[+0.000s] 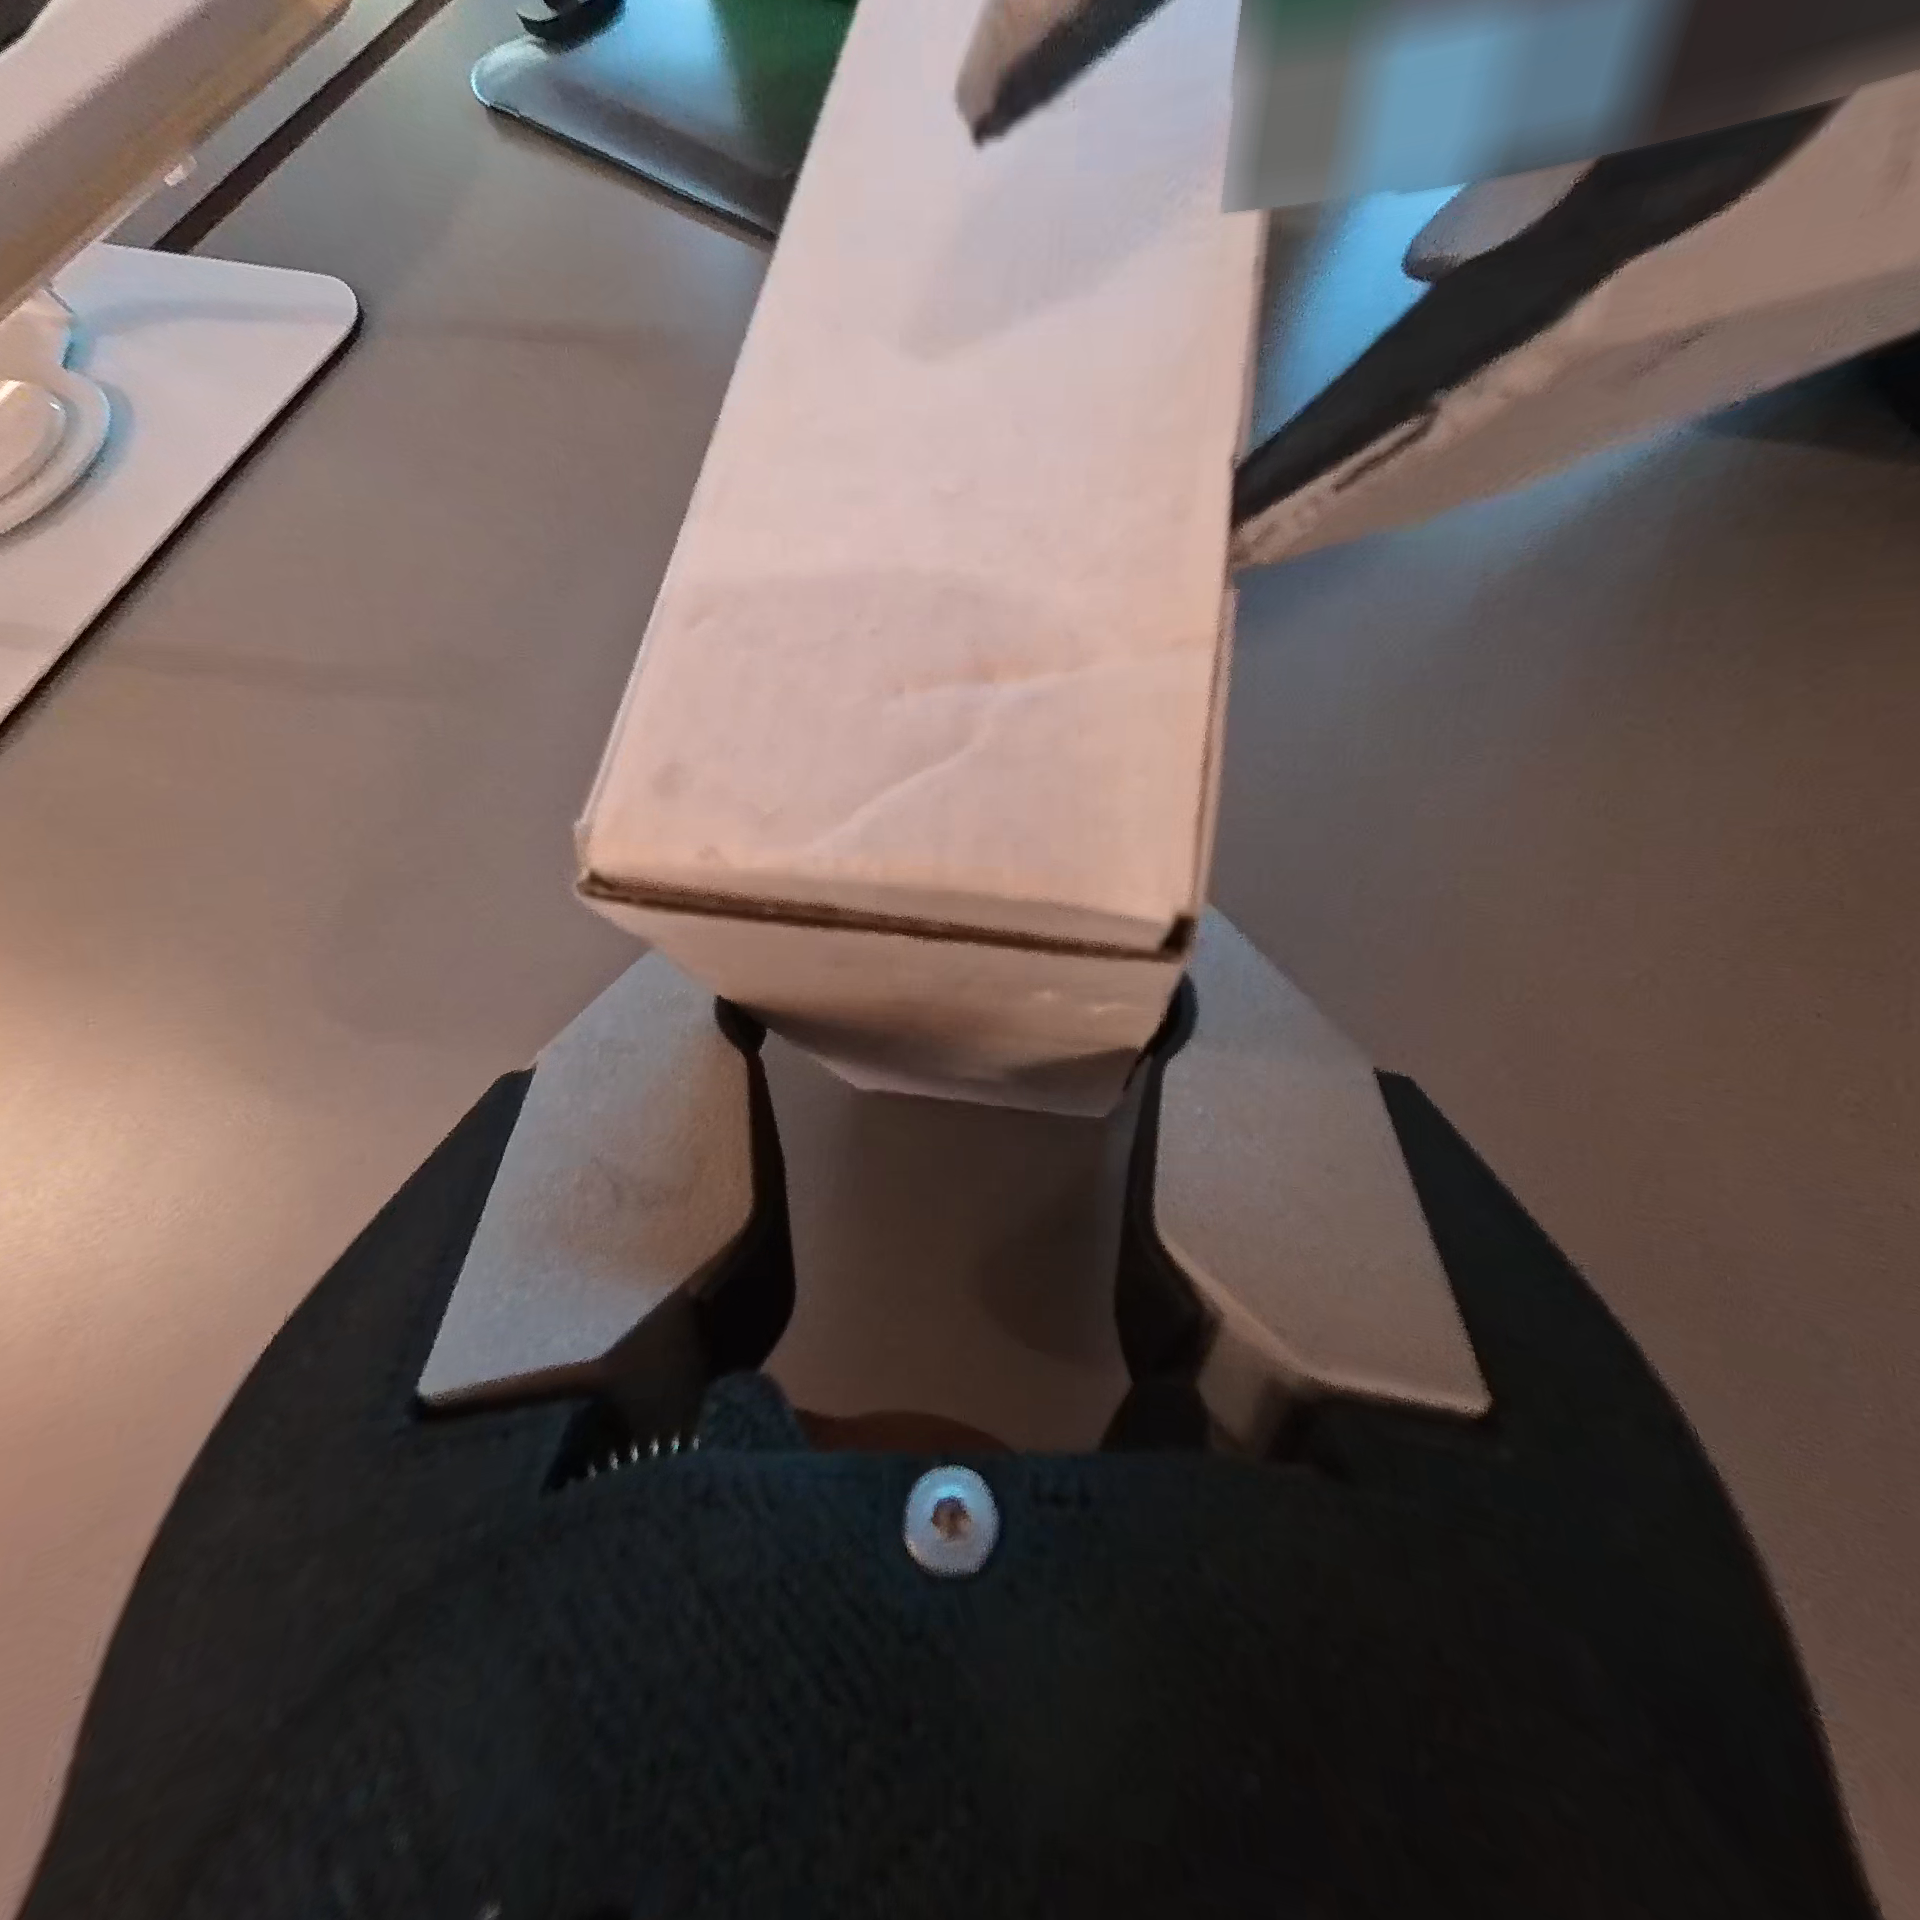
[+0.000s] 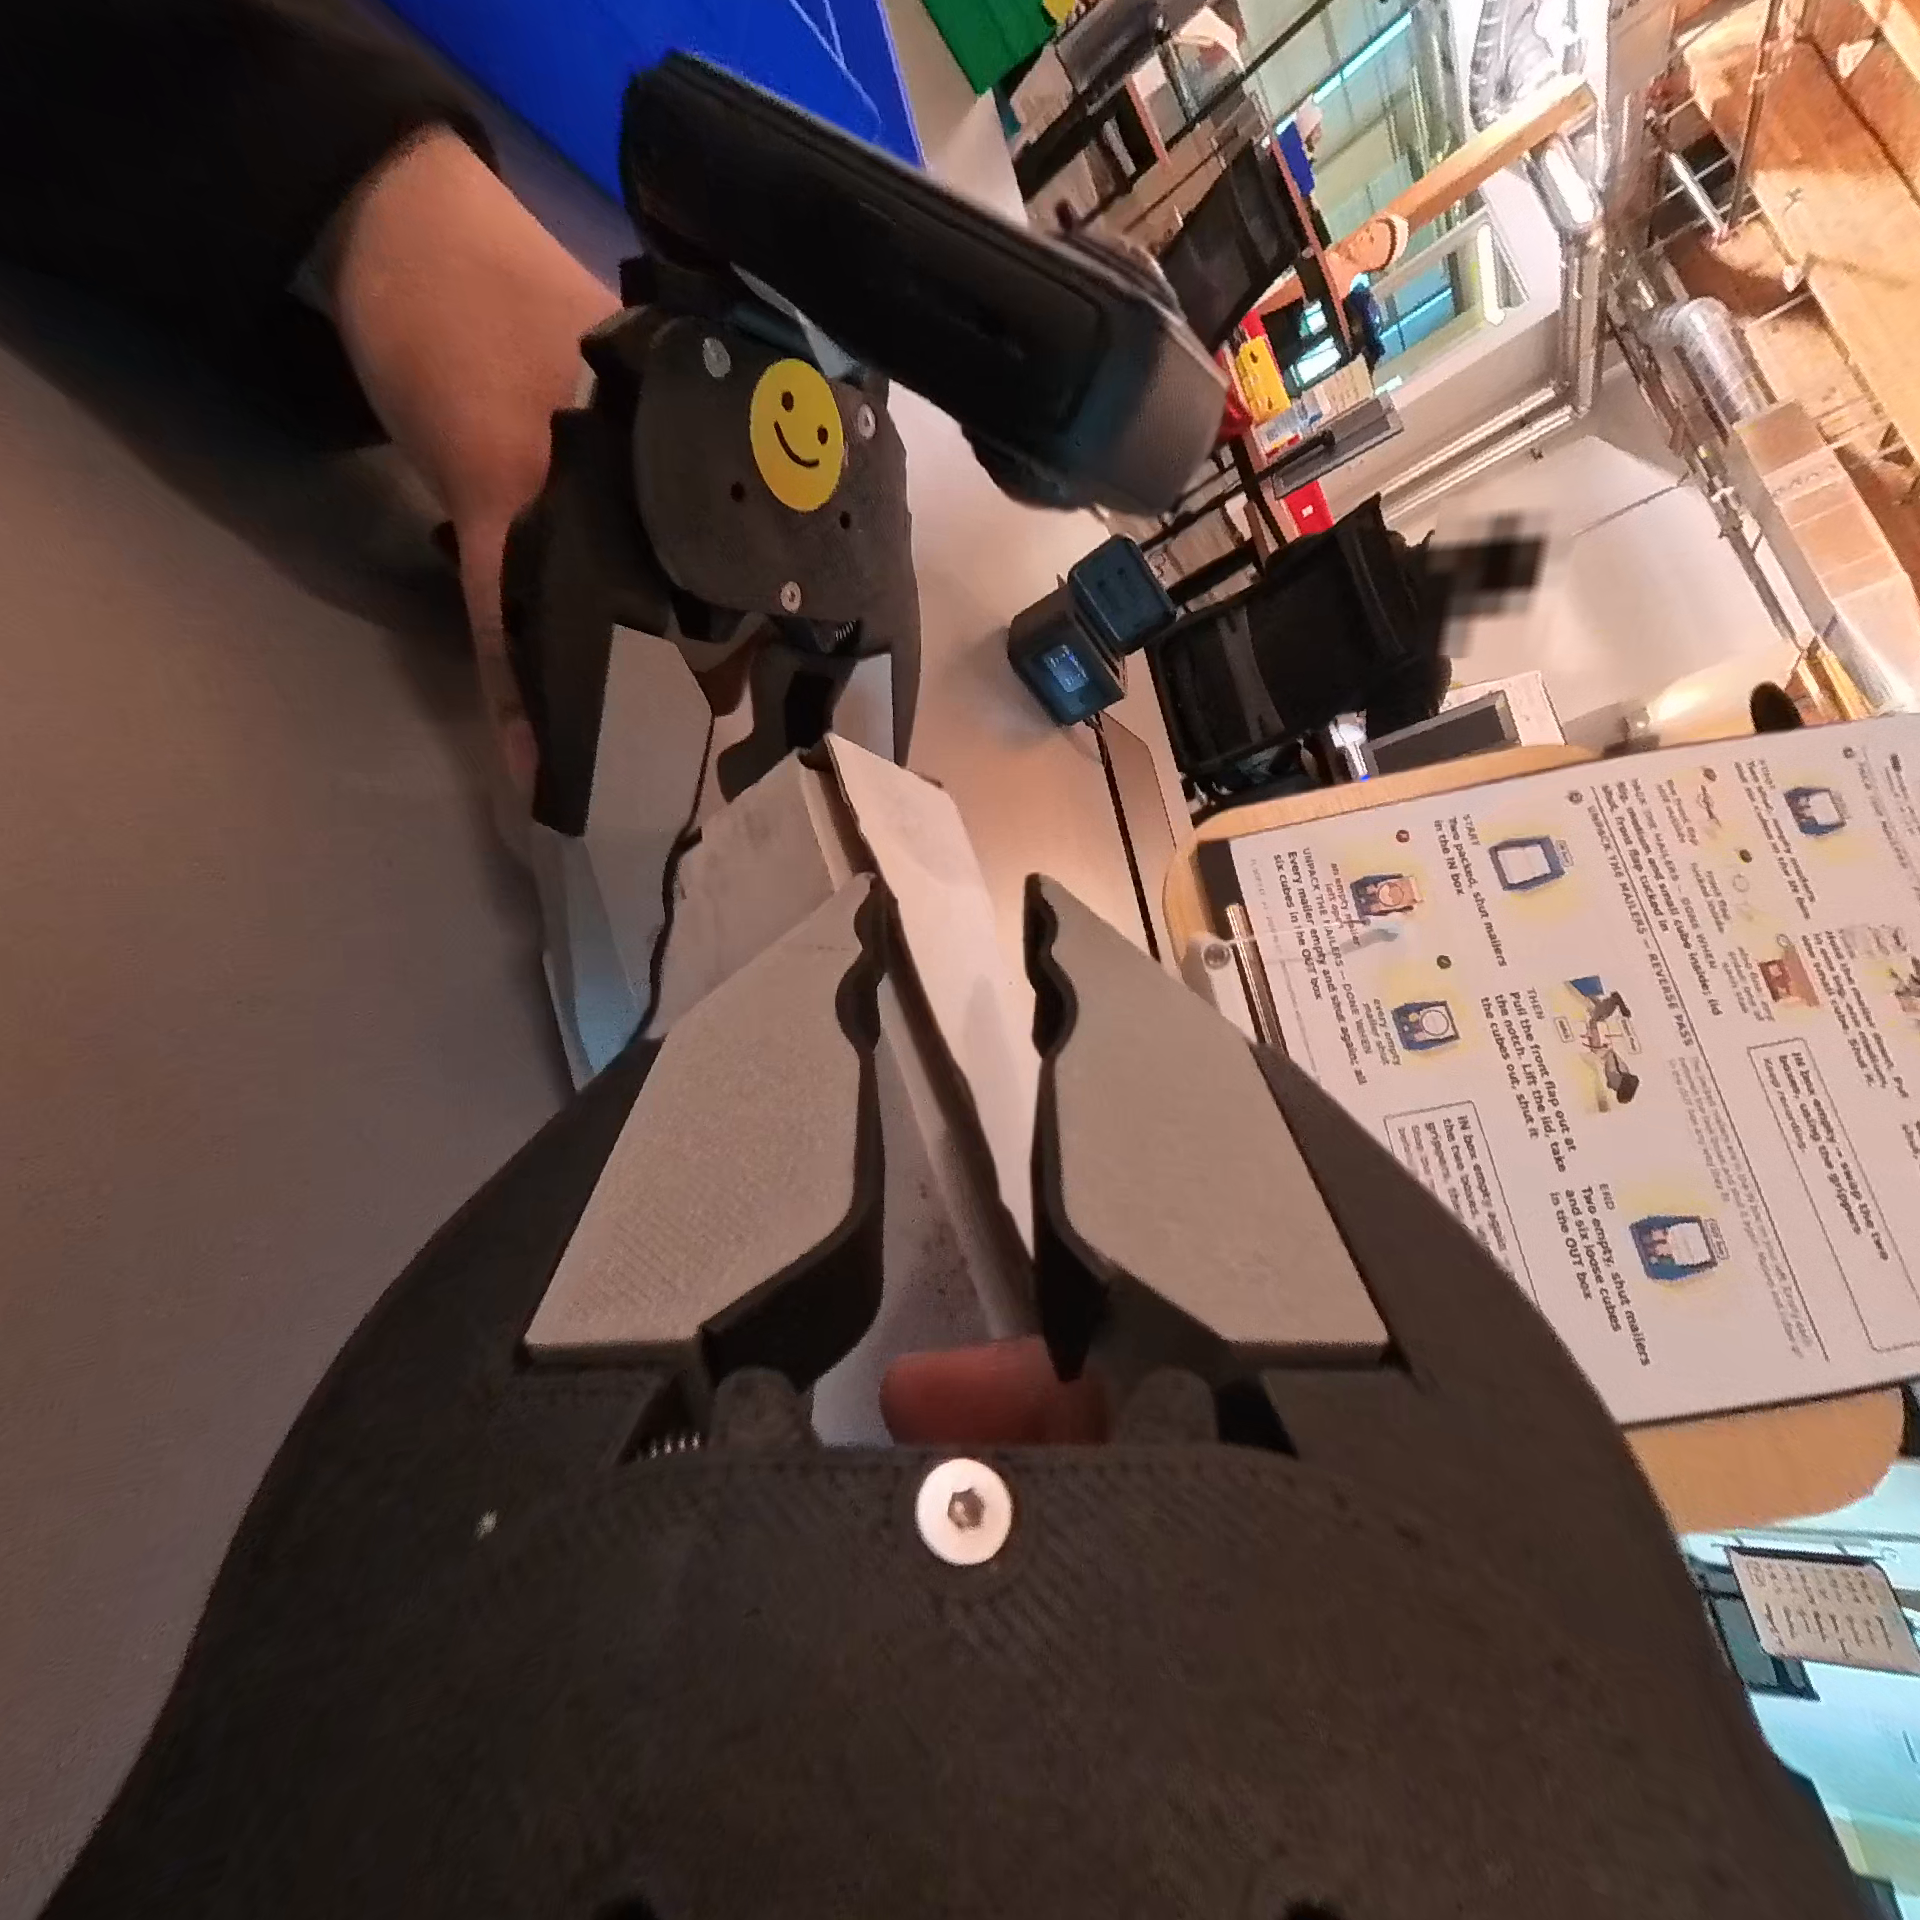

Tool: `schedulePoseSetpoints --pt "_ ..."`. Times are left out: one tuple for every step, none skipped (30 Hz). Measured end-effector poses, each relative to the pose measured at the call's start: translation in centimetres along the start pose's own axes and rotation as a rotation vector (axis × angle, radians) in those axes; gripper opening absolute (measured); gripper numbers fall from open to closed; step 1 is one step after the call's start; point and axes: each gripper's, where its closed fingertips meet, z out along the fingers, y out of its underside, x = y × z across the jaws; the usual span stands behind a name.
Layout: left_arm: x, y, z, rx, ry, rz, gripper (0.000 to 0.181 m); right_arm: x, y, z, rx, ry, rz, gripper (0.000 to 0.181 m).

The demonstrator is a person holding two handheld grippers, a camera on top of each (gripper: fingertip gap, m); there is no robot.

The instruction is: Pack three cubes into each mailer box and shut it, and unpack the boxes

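Clamped on the near end of a pale cardboard mailer box was the left gripper, fingers pressed against both sides of the box's short end, which was held up off the dark grey table. Beyond the box, a flat silvery stand base was seen to the left and a darker one farther back.

From the right wrist view, a thin cardboard flap of the box ran between the right gripper's fingers; one finger touched it, a gap was left on the other side, so it wasn't squeezed tight. At the far end of the box, the left gripper was seen held by a hand, with a yellow smiley sticker on its body and a black phone-like device mounted on top.

Right of the box, a printed instruction sheet with small pictures and text was propped on a round wooden board. No brand was made out on the box.
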Motion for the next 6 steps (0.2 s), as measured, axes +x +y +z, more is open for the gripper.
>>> schedulePoseSetpoints --pt "0.10 -0.04 0.04 0.003 0.005 -0.004 0.075 -0.16 -0.28 0.09 0.008 0.001 -0.004 0.022" --pt "0.19 -0.08 0.09 0.003 0.007 -0.002 0.075 -0.36 -0.59 0.18 0.017 0.002 -0.013 0.021" --pt "0.24 -0.12 0.11 0.003 0.005 0.004 0.075 -0.58 -0.83 0.28 0.023 0.002 -0.022 0.021" --pt "0.27 -0.14 0.12 0.002 0.001 0.013 0.075 -0.81 -0.98 0.38 0.025 0.000 -0.029 0.020" --pt "0.29 -0.17 0.12 0.002 -0.002 0.019 0.075 -1.00 -1.10 0.51 0.028 -0.002 -0.033 0.019" --pt "0.32 -0.20 0.13 0.002 -0.005 0.025 0.075 -1.16 -1.19 0.65 0.028 -0.002 -0.035 0.019"
